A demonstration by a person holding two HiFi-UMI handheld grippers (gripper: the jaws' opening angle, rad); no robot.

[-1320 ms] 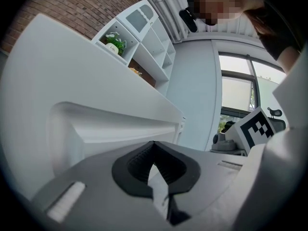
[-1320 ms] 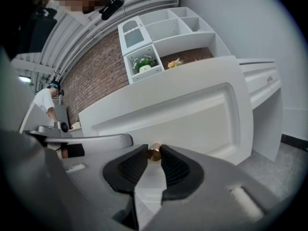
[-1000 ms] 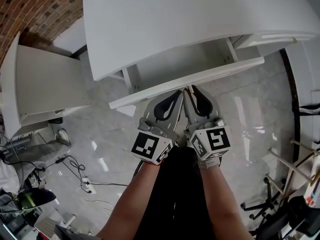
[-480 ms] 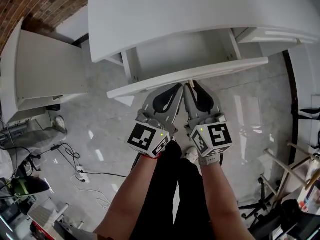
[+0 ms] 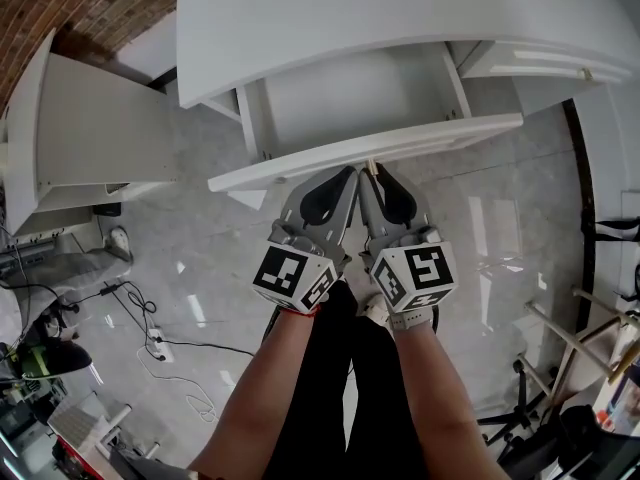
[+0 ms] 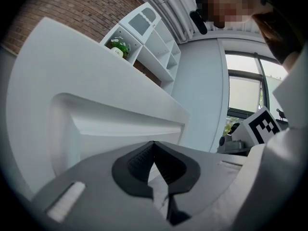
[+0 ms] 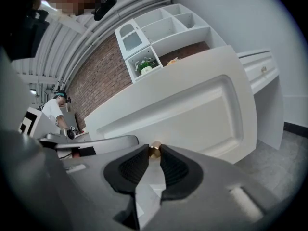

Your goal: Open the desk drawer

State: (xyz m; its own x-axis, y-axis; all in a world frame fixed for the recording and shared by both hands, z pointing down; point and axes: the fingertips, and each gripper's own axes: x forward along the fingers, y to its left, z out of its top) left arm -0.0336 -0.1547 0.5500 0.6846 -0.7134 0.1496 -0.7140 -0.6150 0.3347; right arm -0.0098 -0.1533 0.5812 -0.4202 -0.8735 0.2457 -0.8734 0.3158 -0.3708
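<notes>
The white desk (image 5: 380, 18) fills the top of the head view, and its drawer (image 5: 350, 98) is already partly out from under the top, so the bare white inside can be seen between the two side walls. The drawer front (image 5: 300, 165) runs as a long pale strip across the middle of the view, above the grey marble floor (image 5: 200, 268). Both grippers meet at the middle of that strip, side by side and nearly touching. The right gripper (image 5: 372, 171) has its dark pads pinched on the small brass knob (image 7: 154, 149), which sticks out of the recessed panel and shows just at the pad tips. The left gripper (image 5: 350, 173) has its jaws pressed together with nothing between them, its tips close under the lip of the drawer front. The pull looks well under way but not finished. To do it well, I would draw the knob straight back along the runners towards the body, level and steady, since a small round knob held only at the tips could slip out under a sideways or downward tug; the idle left gripper should stay off the panel, and the pull should ease before the drawer leaves its runners
</notes>
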